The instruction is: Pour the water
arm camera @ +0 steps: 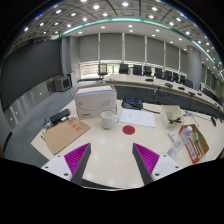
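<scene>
Gripper [112, 160]: lower centre of the frame, 2 fingers spread wide apart, each with a magenta pad [76, 158] on its inner face; nothing is held between them, only bare table surface shows in the gap.

Table [105, 150]: pale top, filling the lower half of the frame.

White cup [109, 120]: centre of the frame, upright on the table, well beyond the fingers and slightly left of the gap's midline.

Red round coaster [128, 130]: flat on the table, just right of the white cup, apart from it.

White box [95, 100]: behind the cup, centre-left, the tallest item on the table.

Pink folder [63, 135]: lying flat at left of the frame, ahead of the left finger.

Clear plastic bottle [181, 147]: lower right of the frame, beside the right finger's outer side, tilted in this view; whether it contains water cannot be told.

Orange packet [195, 140]: right of the bottle, touching or just beside it.

Papers [138, 117]: flat, right of centre, beyond the coaster.

Background: a long desk with dark office chairs [150, 72] in the upper right, ceiling lights along the top.
</scene>
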A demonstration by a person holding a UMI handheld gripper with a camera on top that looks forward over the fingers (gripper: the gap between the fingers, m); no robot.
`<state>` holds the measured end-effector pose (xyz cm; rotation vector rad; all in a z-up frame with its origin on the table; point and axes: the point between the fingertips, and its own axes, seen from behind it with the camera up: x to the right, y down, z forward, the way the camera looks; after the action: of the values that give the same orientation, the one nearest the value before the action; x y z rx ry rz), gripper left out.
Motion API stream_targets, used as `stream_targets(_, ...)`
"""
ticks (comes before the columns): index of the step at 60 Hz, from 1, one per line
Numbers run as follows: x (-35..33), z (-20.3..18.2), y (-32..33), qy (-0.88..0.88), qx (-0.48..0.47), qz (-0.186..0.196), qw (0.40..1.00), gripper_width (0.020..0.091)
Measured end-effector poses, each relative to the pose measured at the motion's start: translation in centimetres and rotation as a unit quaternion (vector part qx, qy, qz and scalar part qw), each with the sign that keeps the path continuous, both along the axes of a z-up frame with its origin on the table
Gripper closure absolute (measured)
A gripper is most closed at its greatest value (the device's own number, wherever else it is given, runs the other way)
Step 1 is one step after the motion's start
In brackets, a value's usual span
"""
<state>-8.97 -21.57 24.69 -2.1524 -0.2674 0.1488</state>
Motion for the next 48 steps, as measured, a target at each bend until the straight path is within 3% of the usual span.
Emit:
stream_targets(13,8.9,-1.9,0.7,-0.001,0.005,-0.013,1.0,0.0245)
stream_targets(28,20.7,-7.7,1.4,-0.002,-0.007,-0.059,0.998,0.0242)
stream_targets(48,31.4,-13.9,9.3,-0.006,0.042,-0.092,0.995,0.0235)
